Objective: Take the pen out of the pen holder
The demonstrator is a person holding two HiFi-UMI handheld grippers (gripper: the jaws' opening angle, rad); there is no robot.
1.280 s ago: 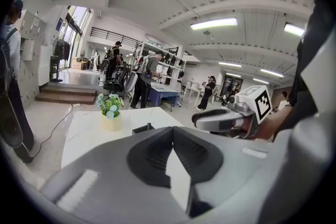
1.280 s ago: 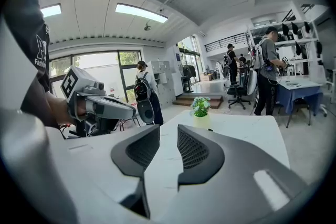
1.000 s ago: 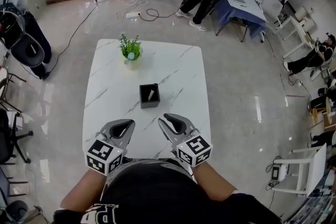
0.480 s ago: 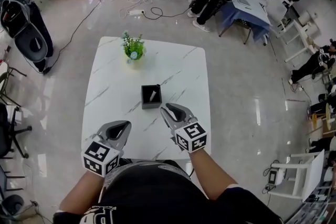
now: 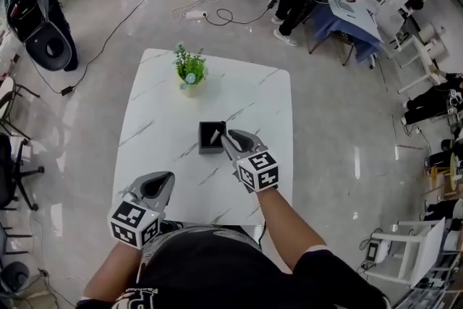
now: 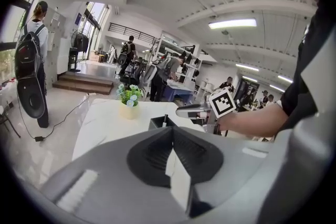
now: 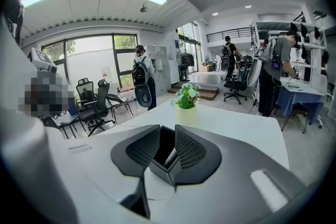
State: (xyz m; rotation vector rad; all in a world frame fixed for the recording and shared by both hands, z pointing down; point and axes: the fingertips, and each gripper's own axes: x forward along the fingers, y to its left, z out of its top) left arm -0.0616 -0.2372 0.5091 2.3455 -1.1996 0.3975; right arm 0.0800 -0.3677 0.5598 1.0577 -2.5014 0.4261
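Observation:
A black square pen holder [image 5: 210, 137] stands mid-table with a pale pen [image 5: 214, 135] leaning inside it. My right gripper [image 5: 230, 135] reaches the holder's right side, its tips at the rim. In the right gripper view the gripper [image 7: 167, 131] is open; the holder [image 7: 164, 157] and the pen [image 7: 171, 156] show in the gap between the jaws. My left gripper [image 5: 165, 178] hangs over the table's front left, well short of the holder. In its own view the left gripper [image 6: 171, 129] is shut and empty, with the holder [image 6: 158, 123] and pen tip [image 6: 165, 118] far ahead.
A small potted plant [image 5: 189, 70] stands near the far edge of the white marble table [image 5: 159, 127]. Office chairs, cables and people fill the floor beyond. More desks and chairs stand at the right.
My right gripper has moved forward from the table's front edge up to the pen holder. The left gripper has stayed near the front left.

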